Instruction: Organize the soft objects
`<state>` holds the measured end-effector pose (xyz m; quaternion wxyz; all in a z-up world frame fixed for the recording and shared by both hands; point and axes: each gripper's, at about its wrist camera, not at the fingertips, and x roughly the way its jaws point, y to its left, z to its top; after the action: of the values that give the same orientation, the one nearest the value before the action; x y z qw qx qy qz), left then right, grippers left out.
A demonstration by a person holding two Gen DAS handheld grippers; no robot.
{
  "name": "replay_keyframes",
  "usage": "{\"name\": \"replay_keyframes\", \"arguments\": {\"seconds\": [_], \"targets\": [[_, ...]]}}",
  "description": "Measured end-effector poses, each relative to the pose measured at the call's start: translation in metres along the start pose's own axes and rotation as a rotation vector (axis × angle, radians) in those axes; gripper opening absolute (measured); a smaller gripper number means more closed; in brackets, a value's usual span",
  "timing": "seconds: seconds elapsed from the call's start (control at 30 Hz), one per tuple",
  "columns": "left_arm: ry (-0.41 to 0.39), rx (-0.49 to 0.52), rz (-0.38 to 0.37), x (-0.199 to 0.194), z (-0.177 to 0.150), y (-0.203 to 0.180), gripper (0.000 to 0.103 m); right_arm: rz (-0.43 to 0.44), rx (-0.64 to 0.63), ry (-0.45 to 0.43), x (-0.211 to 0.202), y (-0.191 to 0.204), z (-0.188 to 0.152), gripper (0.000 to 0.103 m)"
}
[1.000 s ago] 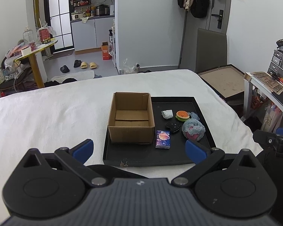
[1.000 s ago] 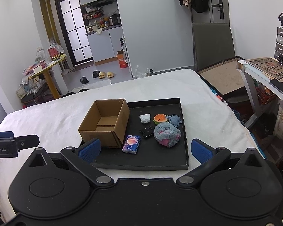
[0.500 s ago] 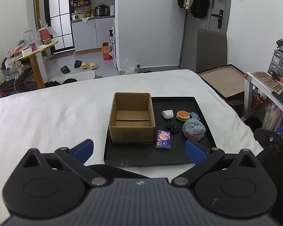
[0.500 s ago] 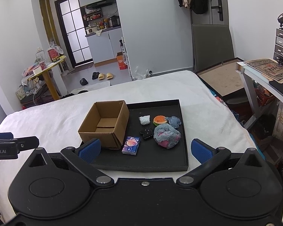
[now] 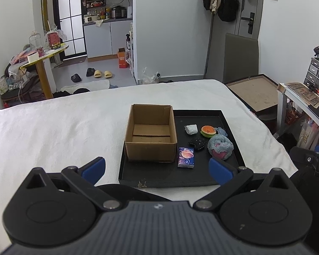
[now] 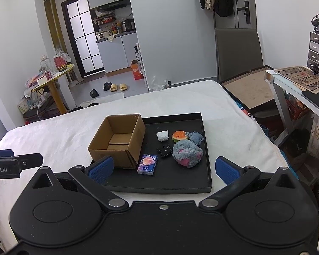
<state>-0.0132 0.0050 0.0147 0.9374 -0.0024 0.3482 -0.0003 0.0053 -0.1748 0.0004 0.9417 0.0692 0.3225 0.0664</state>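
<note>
- Left wrist view: my left hand-held gripper (image 5: 157, 168) has its blue pads spread wide apart and nothing between them; it hangs above the near edge of the white bed (image 5: 53, 127).
- Ahead of it a black tray (image 5: 202, 181) lies on the bed, with an open cardboard box (image 5: 151, 148) standing upright in the tray's left half. I see nothing inside the box.
- The soft things lie on the tray floor to the right of the box: a white wad (image 5: 191, 129), an orange burger-shaped toy (image 5: 208, 131), a small grey-blue plush (image 5: 221, 131) just behind a fluffy grey-and-pink ball (image 5: 220, 148), and a black spotted piece (image 5: 197, 143).
- A purple tissue pack (image 5: 186, 157) lies flat just beside the box's front right corner.
- Part of my right hand-held gripper (image 5: 314, 159) shows at the right edge.
- Right wrist view: my right hand-held gripper (image 6: 163, 167) is also spread wide, holding nothing, above the tray's near rim (image 6: 163, 189).
- From here the box (image 6: 119, 142) sits left, the tissue pack (image 6: 148, 164) near its corner, the fluffy ball (image 6: 187, 153) right of the pack, touching the black piece (image 6: 165, 151).
- The white wad (image 6: 162, 136), burger toy (image 6: 179, 136) and small plush (image 6: 196, 137) lie in a row behind them.
- The left hand-held gripper's tip (image 6: 14, 162) pokes in at the left edge.
</note>
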Motion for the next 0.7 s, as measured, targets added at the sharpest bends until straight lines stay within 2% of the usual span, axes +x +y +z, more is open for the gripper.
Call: {"name": "replay_keyframes", "arguments": {"seconds": [0.7], "targets": [[0.017, 0.000, 0.005, 0.0076, -0.0024, 0.0044, 0.103, 0.003, 0.012, 0.016, 0.0056, -0.0045, -0.0042, 0.103]]}}
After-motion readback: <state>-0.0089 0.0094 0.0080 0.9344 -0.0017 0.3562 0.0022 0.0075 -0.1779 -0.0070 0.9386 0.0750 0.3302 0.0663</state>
